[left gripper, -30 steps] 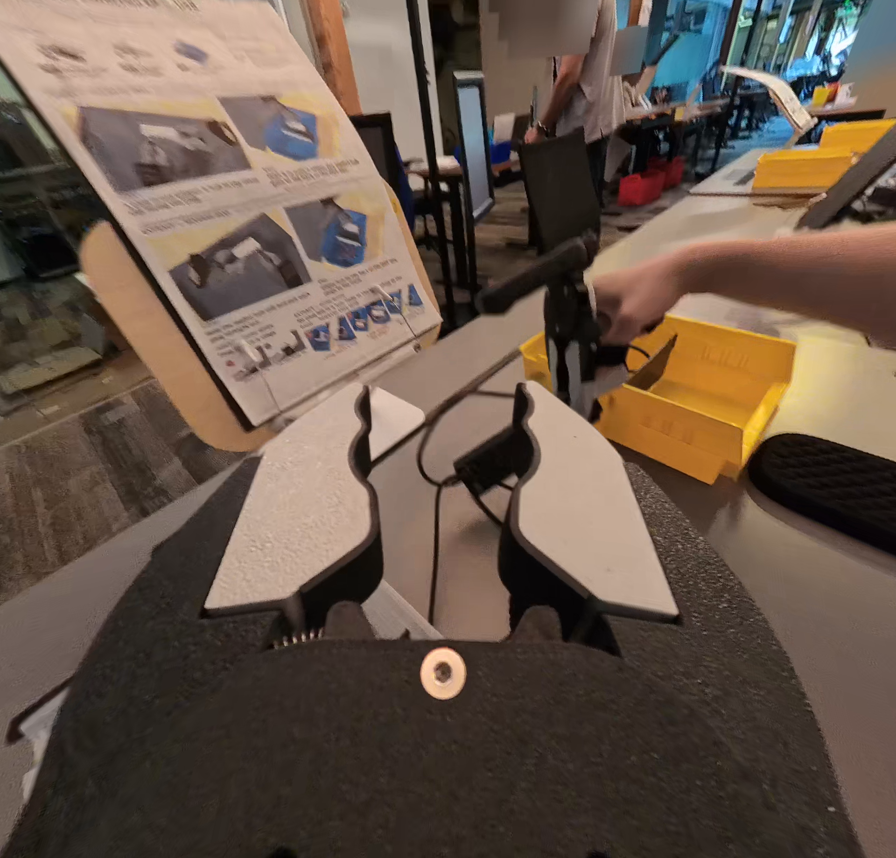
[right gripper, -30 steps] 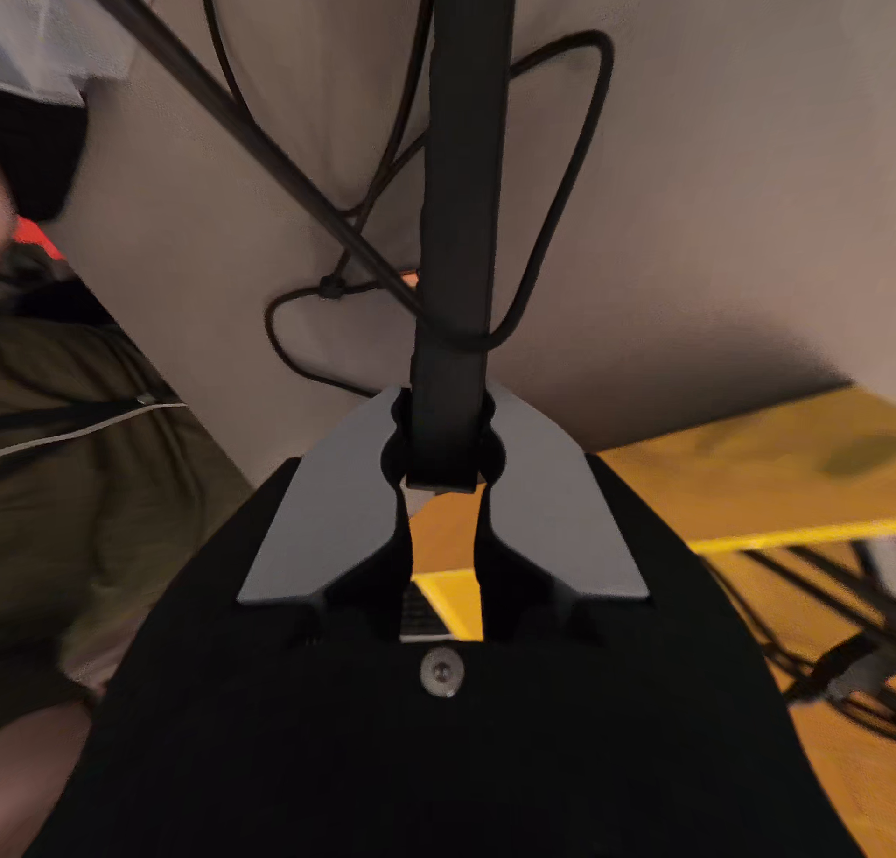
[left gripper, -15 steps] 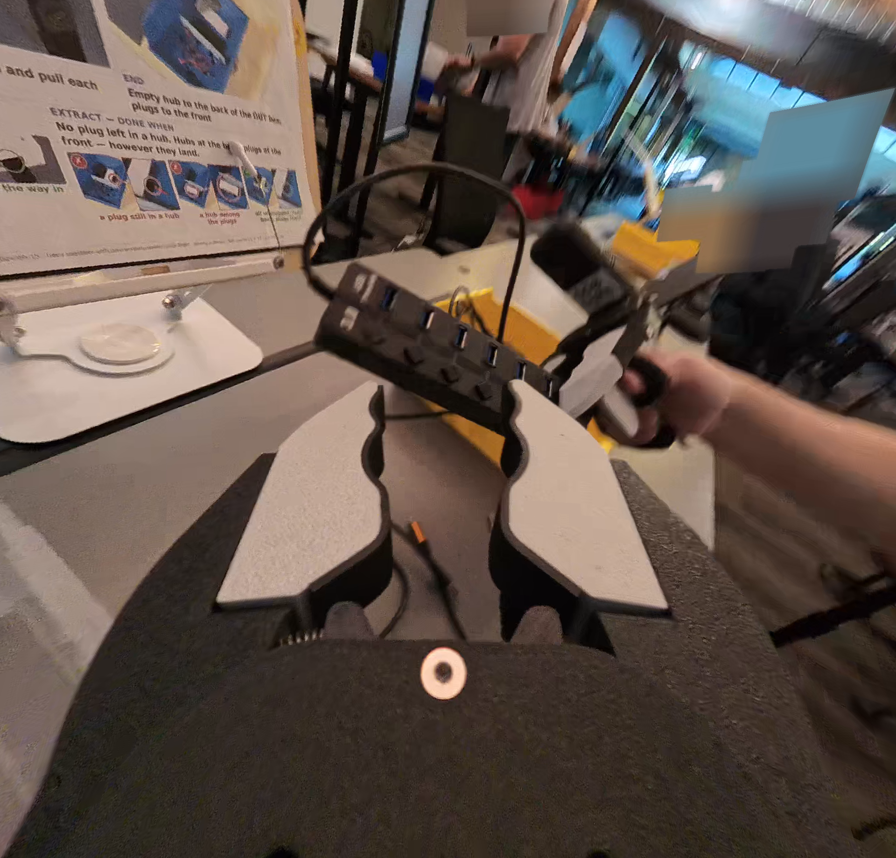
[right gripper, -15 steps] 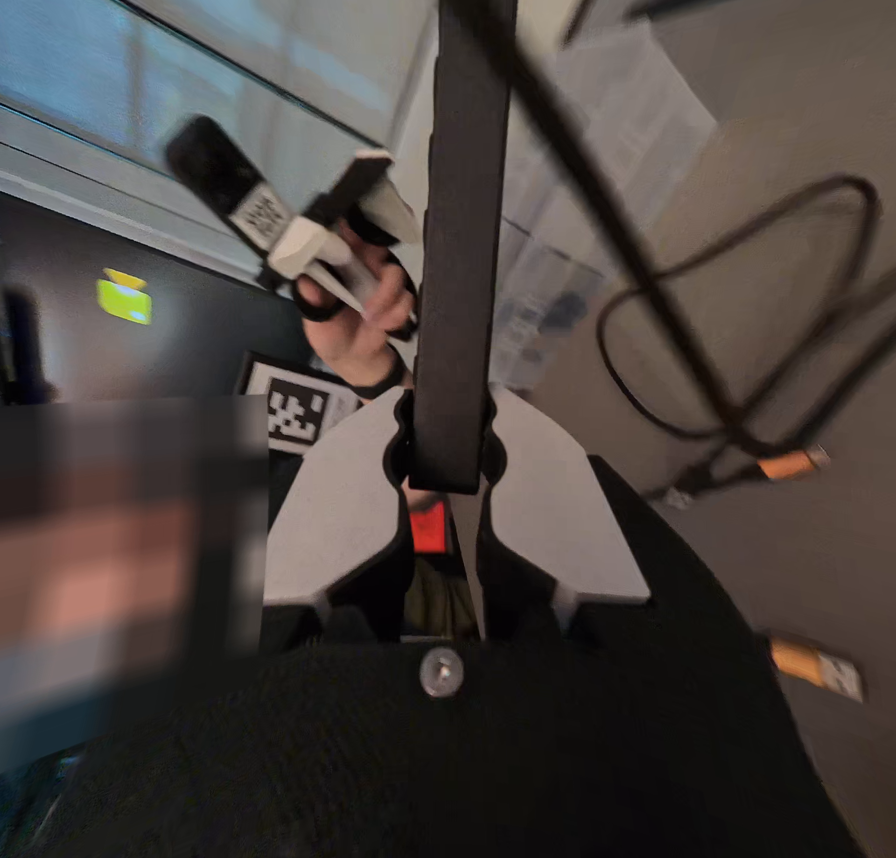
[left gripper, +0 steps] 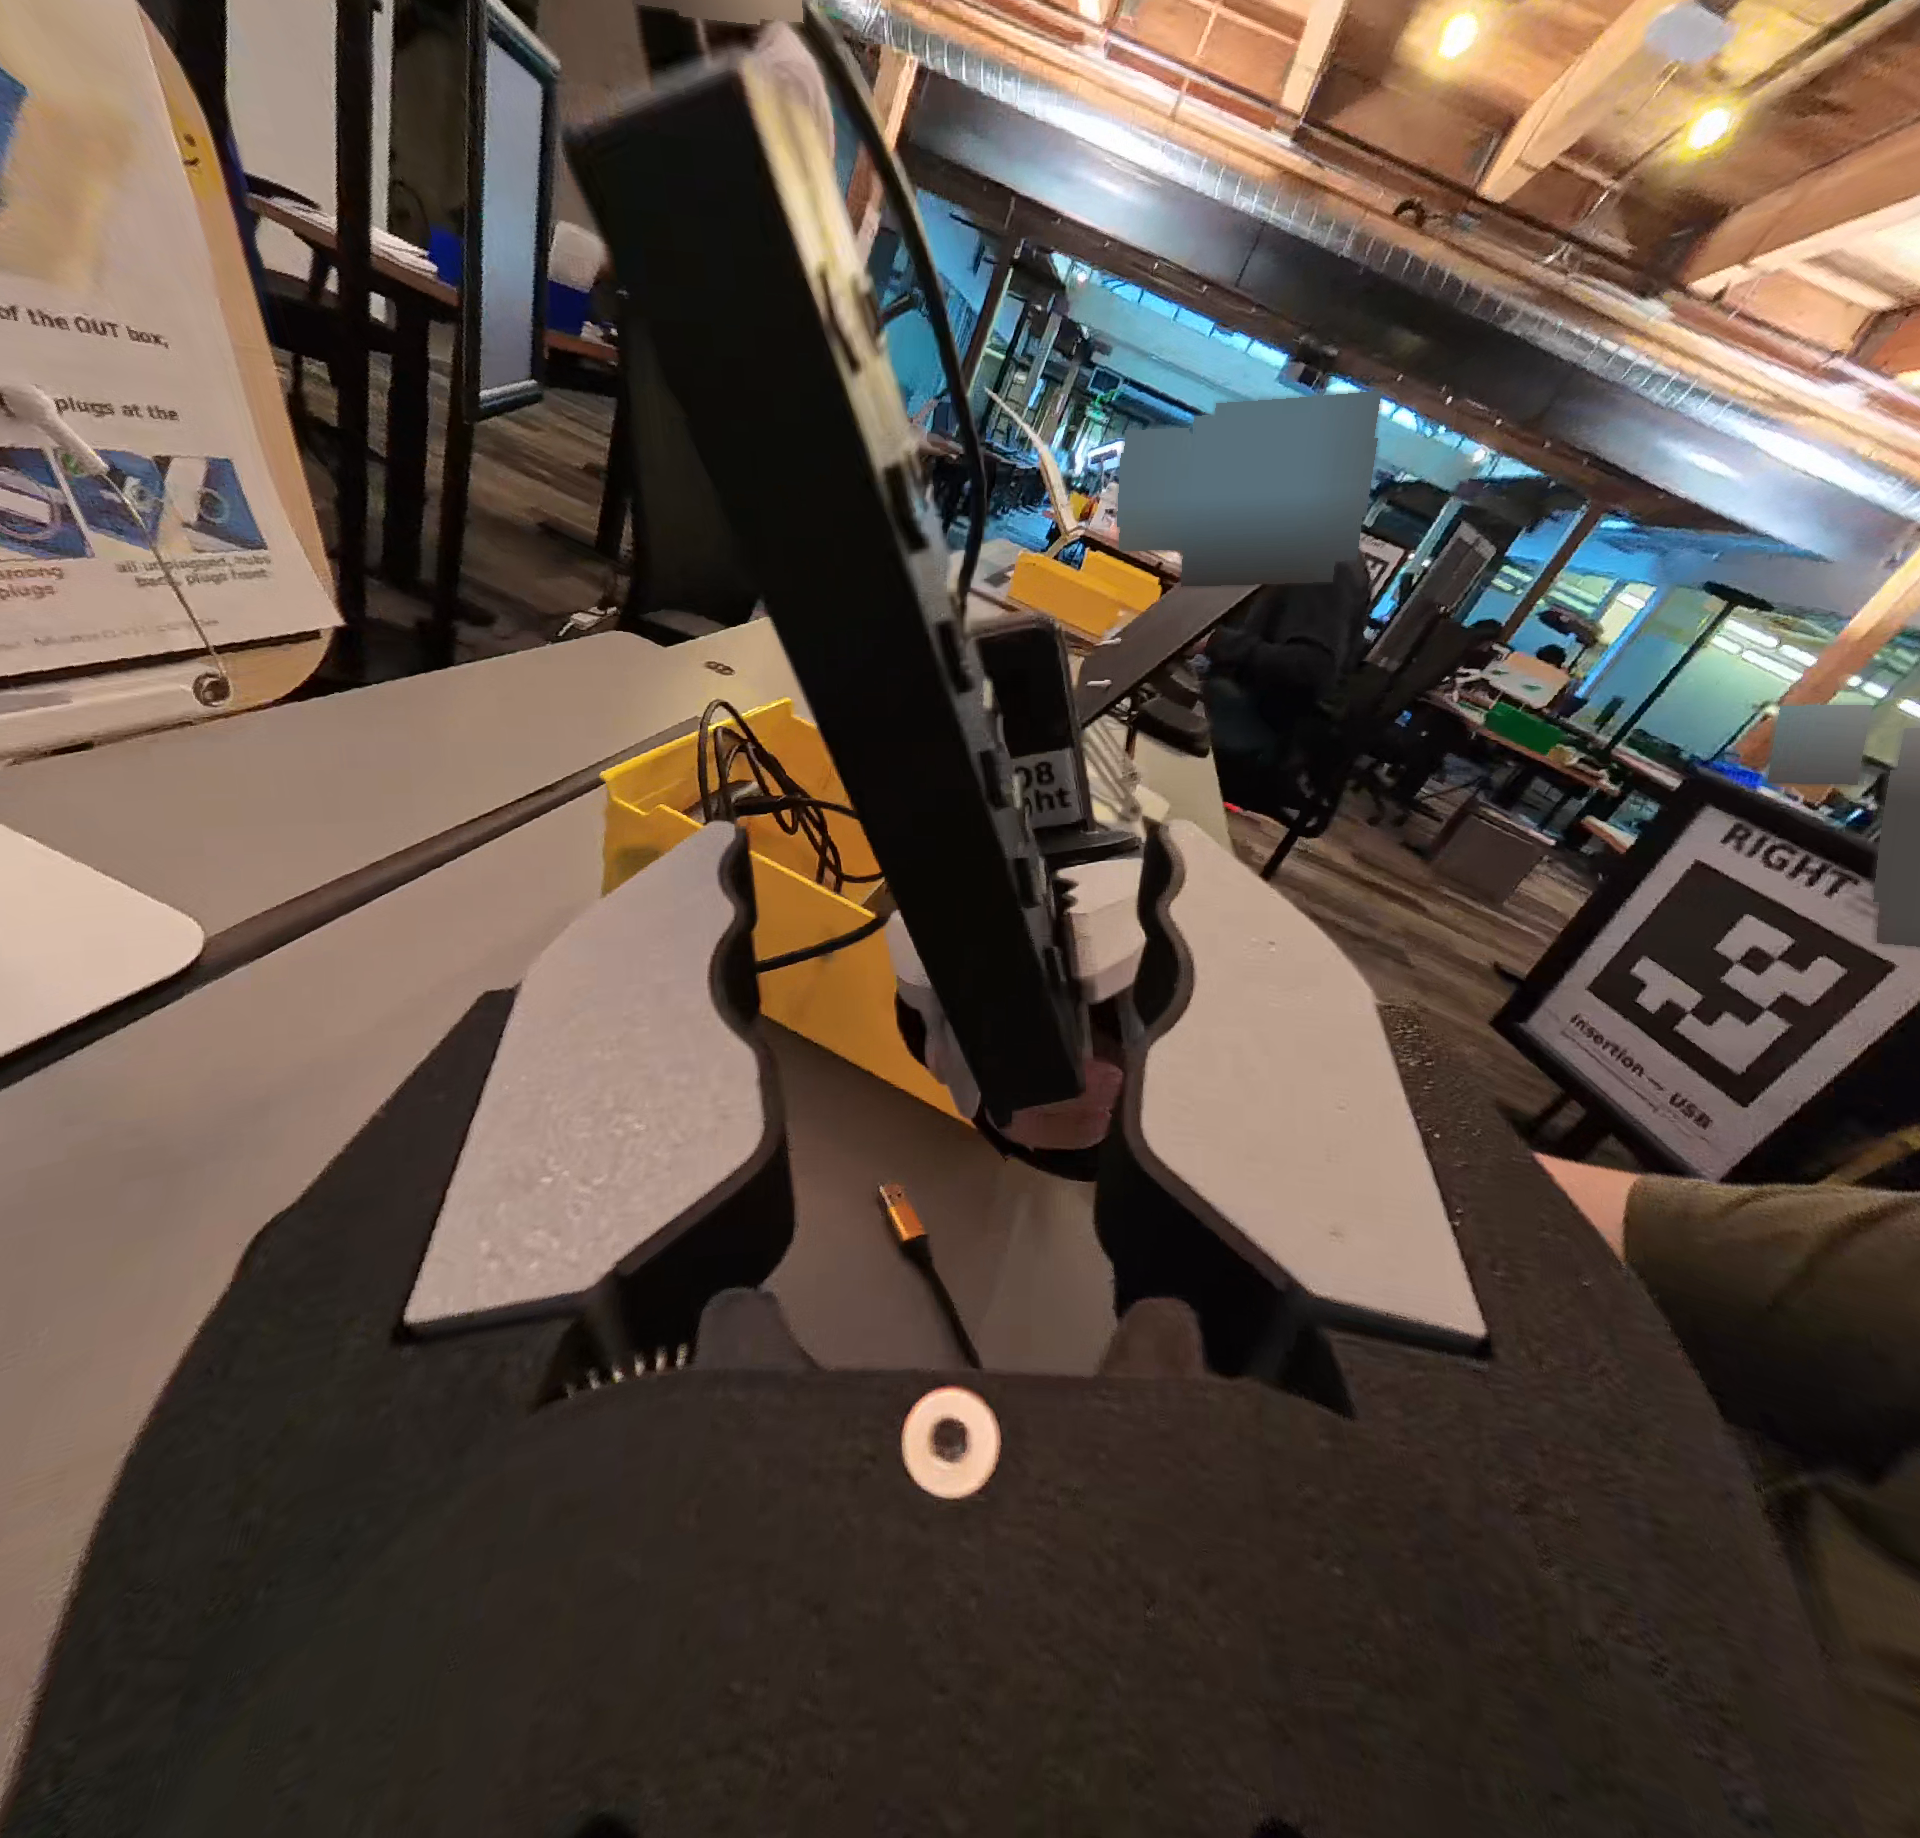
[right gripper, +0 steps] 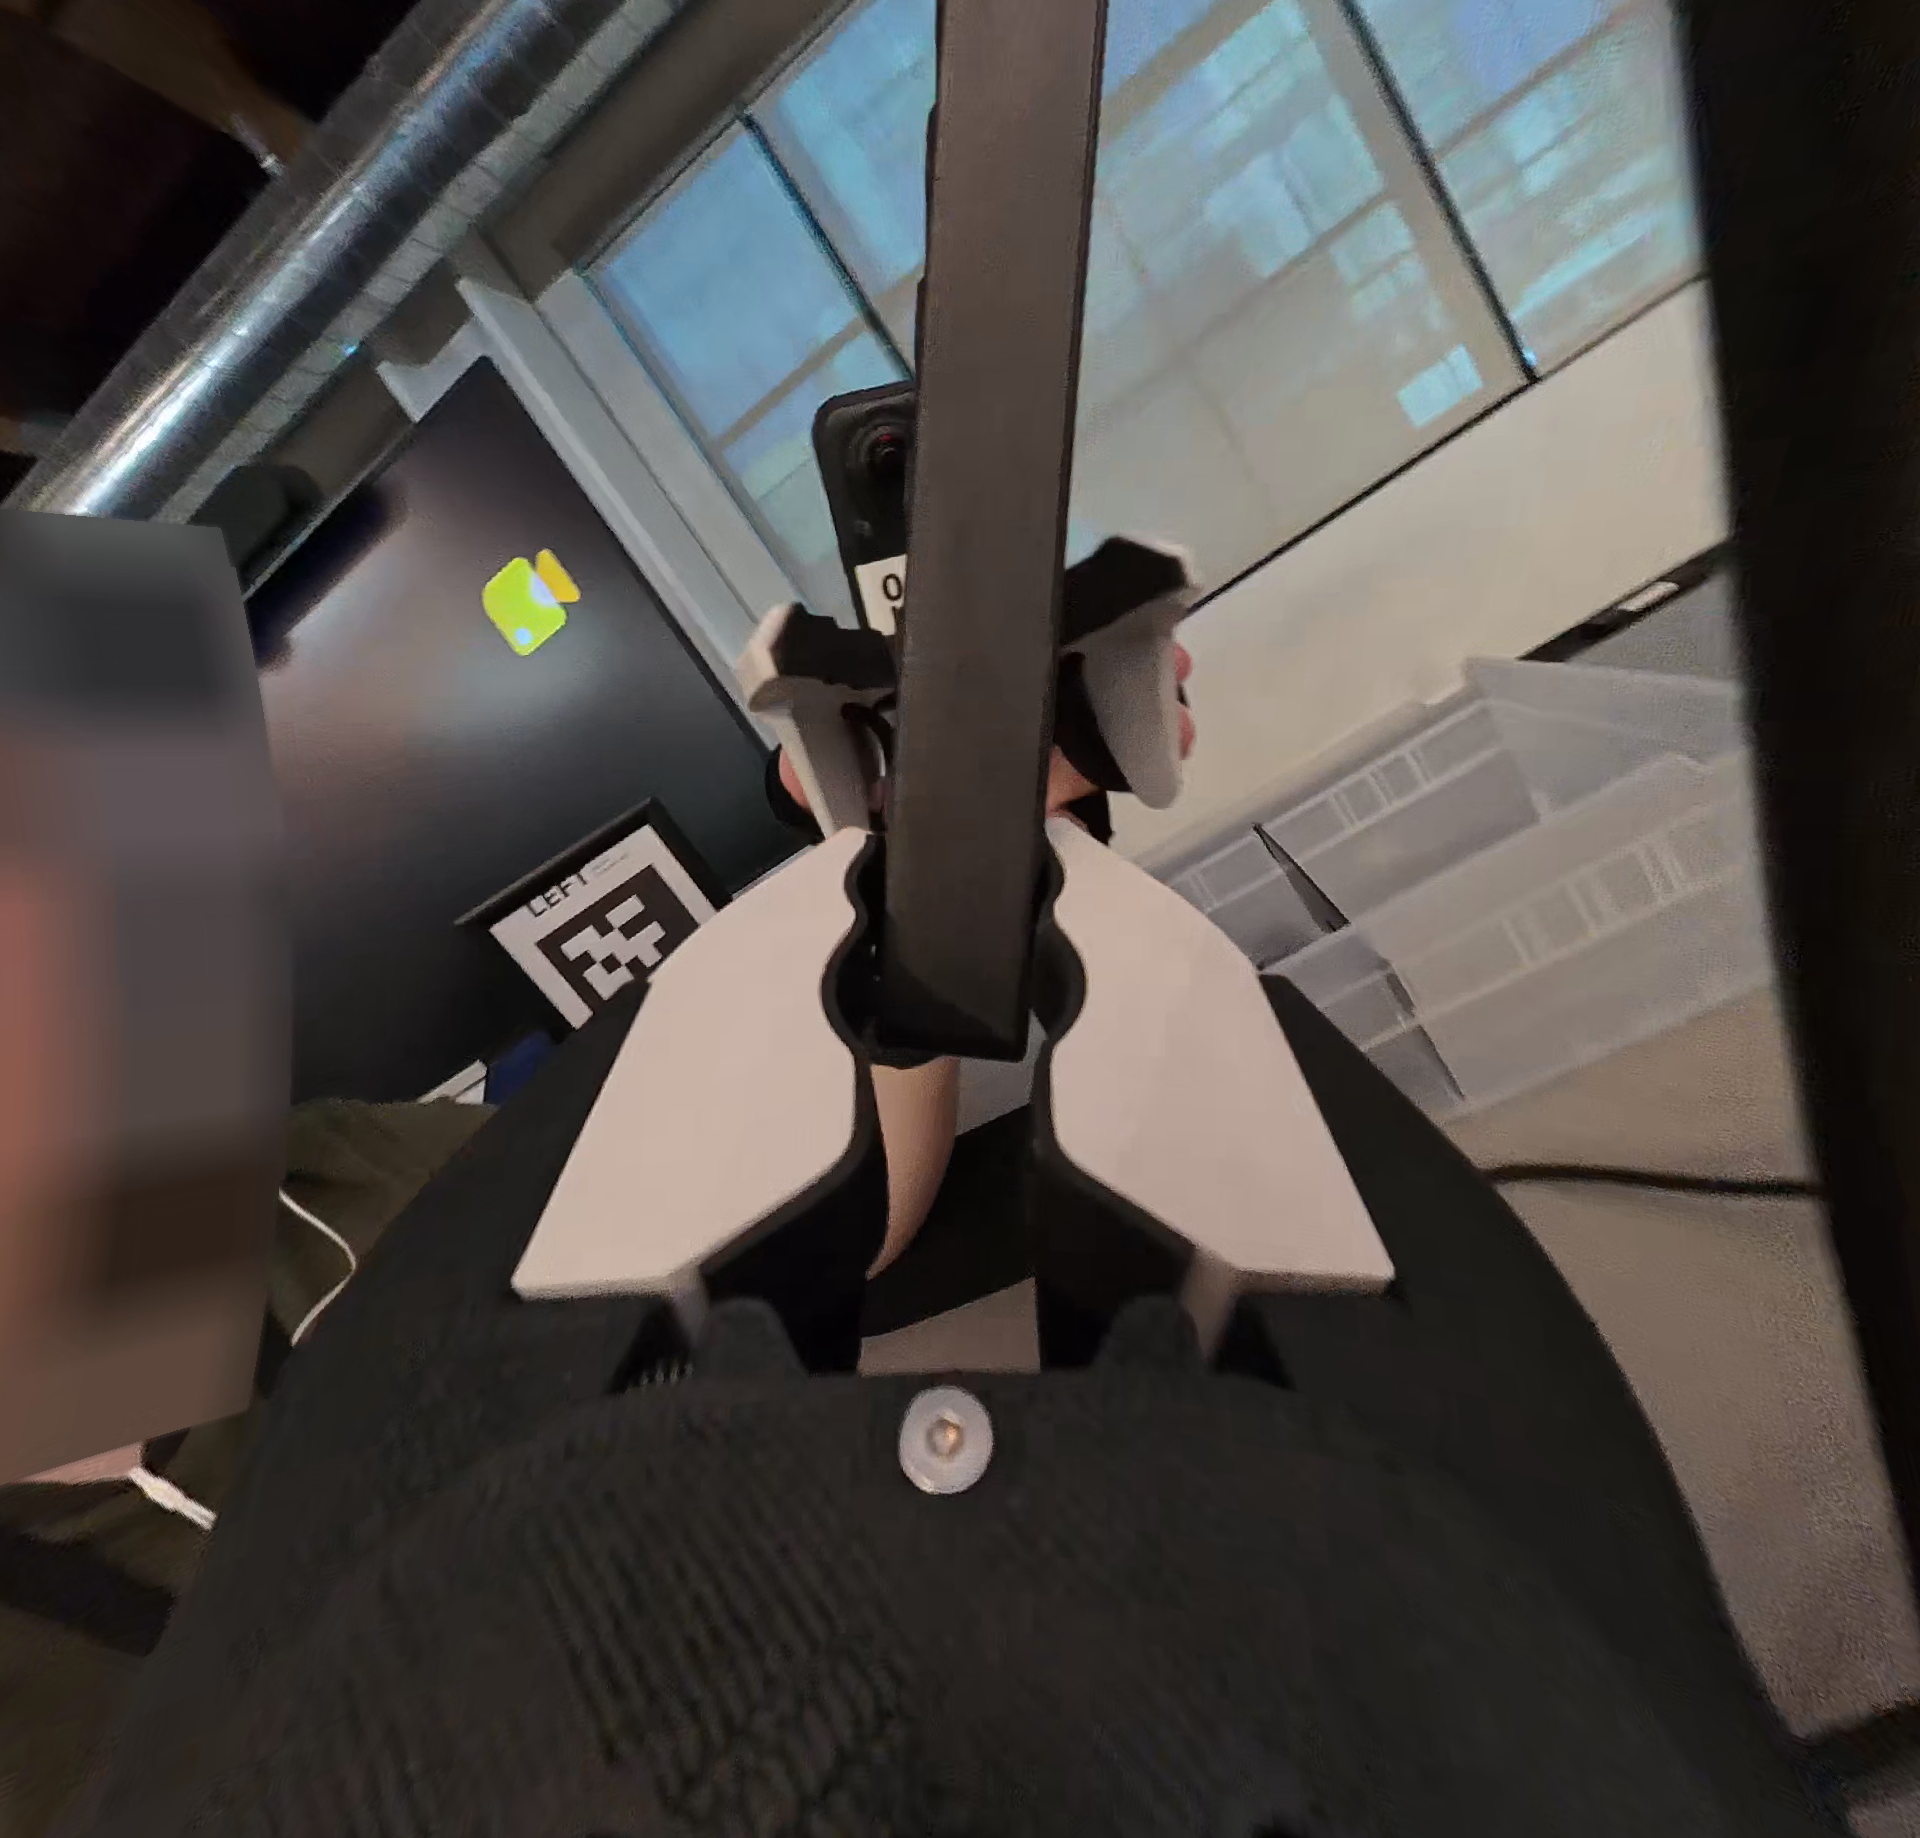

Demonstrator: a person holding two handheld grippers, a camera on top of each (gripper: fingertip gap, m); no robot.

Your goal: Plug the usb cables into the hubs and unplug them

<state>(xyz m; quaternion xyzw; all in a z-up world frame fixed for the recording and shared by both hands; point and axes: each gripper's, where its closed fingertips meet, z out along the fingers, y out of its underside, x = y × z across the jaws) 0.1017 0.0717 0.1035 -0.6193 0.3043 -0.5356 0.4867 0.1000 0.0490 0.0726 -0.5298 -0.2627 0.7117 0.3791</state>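
Observation:
A long black USB hub (left gripper: 831, 541) stands tilted upright in the air. My right gripper (right gripper: 956, 915) is shut on its lower end, with both pads pressing its sides. In the left wrist view the right gripper (left gripper: 1091, 926) shows just behind the hub. My left gripper (left gripper: 945, 853) is wide open. The hub's lower end stands between its fingers (left gripper: 644, 1061) with a clear gap on the left side. The right wrist view shows the left gripper (right gripper: 966, 676) behind the hub, one finger on either side. An orange-tipped USB plug (left gripper: 899, 1212) lies on the grey table (left gripper: 312, 801) below.
A yellow bin (left gripper: 800, 957) with black cables stands behind the left fingers. An instruction board (left gripper: 104, 334) is at the left and a marker sign (left gripper: 1714, 978) at the right. The right wrist view shows clear plastic bins (right gripper: 1507, 853), a dark screen (right gripper: 468, 697) and another marker sign (right gripper: 597, 931). Across from one pair of fingers to the other is roughly 4 cm.
The right gripper kept its hold and swung the hub from lying across to standing upright. The left gripper came up to it and opened wider around its lower end.

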